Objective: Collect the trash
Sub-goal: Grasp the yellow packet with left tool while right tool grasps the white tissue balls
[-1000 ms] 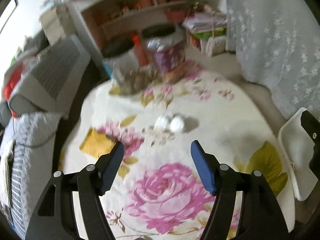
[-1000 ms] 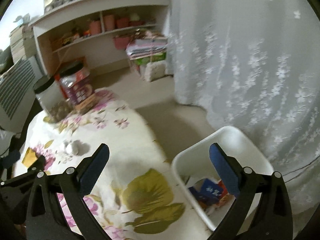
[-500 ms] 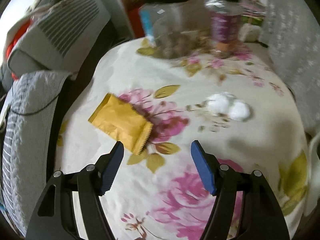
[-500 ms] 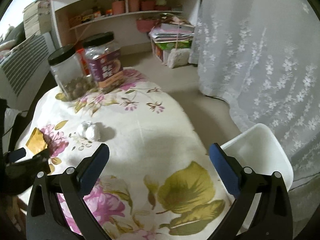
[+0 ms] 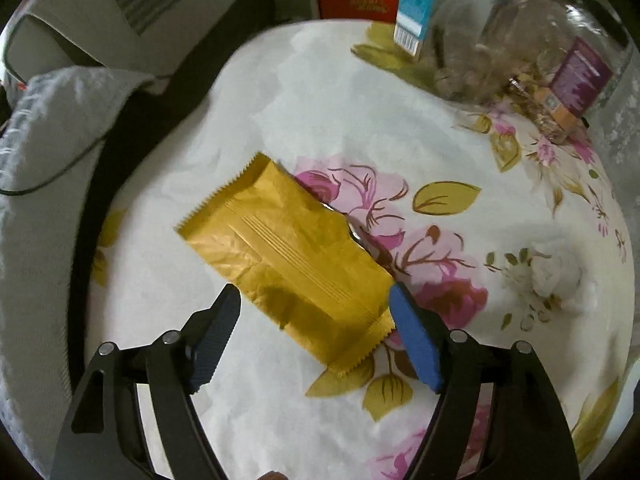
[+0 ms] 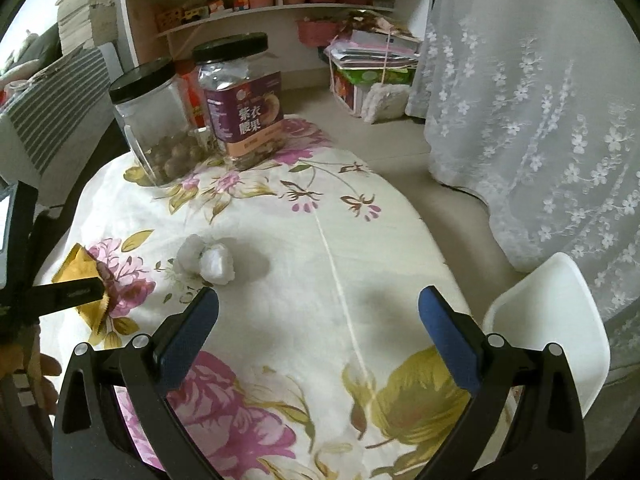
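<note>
One white bin (image 6: 560, 320) shows in right view only.

Soft daylight filters through the white lace curtain (image 6: 540, 112) on the right, leaving the round table under its floral cloth (image 6: 320, 240) evenly lit, with faint grey shadows right of the crumpled white paper ball (image 6: 208, 260). In the left wrist view the clear plastic jars (image 5: 500, 40) at the far edge smear with motion blur, while the creased golden foil wrapper (image 5: 288, 256) nearby stays fairly sharp. Both fisheye views bend straight lines and darken to black at the corners.
</note>
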`<state>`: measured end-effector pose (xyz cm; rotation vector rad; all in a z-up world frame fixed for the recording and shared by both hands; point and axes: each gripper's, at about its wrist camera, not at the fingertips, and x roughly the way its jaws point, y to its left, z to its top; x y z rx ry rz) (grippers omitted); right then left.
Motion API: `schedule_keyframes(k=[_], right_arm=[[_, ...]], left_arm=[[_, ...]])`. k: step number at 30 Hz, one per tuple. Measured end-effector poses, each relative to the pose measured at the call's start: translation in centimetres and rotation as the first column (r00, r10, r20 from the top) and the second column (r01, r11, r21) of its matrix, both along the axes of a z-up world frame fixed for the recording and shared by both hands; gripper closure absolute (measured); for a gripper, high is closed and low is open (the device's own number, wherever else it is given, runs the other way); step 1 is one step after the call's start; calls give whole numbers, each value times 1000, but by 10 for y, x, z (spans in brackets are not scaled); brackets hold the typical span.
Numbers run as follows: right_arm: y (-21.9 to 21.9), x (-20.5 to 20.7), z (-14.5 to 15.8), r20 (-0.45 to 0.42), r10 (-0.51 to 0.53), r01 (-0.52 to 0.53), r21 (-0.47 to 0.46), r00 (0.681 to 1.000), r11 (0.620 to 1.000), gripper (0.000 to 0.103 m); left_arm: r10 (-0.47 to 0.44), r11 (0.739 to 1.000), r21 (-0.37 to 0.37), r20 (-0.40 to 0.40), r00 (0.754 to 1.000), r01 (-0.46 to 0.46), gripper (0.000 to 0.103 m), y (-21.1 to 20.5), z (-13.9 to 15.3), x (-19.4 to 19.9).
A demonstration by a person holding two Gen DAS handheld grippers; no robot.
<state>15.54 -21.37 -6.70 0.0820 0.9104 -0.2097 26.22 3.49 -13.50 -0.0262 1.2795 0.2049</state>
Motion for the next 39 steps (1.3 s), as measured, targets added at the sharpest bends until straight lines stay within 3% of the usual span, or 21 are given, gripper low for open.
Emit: schedule_keyframes(k=[6,9,12,14,16,22,28,29,32,35,39], right_arm=[[7,13,-11,-35,23,-22,6,999,1000,7],[14,21,-19,-55,56,-55,7,997,998,7],[21,30,-25,-65,93,-93,9,994,996,7],[27,36,-28,-62,122,-122,2,991,993,7],[32,43,-30,-51,147,-147,9,988,989,7],[42,65,-41,-35,202,-201,31,979,979,7],[52,80,-63,-74,259,-254,72,963,964,8],[55,81,-66,-79,272,-267,72,959,961,13],[64,83,-73,-119,313,-303,91,942,949,47],[72,79,-71,-126,323,-320,45,938,946,77],[72,73,-67,-127,312,-304,82,942,949,78]], left_arm=[[-2,994,-108,-25,1000,-1,21,19,-16,10],[-10,994,-110,-9,1000,9,21,29,-19,13],[-53,994,-98,24,998,55,39,30,-17,13],[-88,991,-101,40,995,91,64,26,-12,10],[-107,988,-105,46,993,112,72,23,-10,7],[-146,982,-106,75,986,153,75,12,4,-6],[-165,979,-104,85,983,174,75,6,16,-18],[-167,979,-105,85,982,175,75,8,14,-16],[-170,978,-108,91,981,179,75,3,17,-21],[-172,978,-106,97,980,182,75,2,19,-23],[-168,980,-92,115,979,179,75,0,25,-28]])
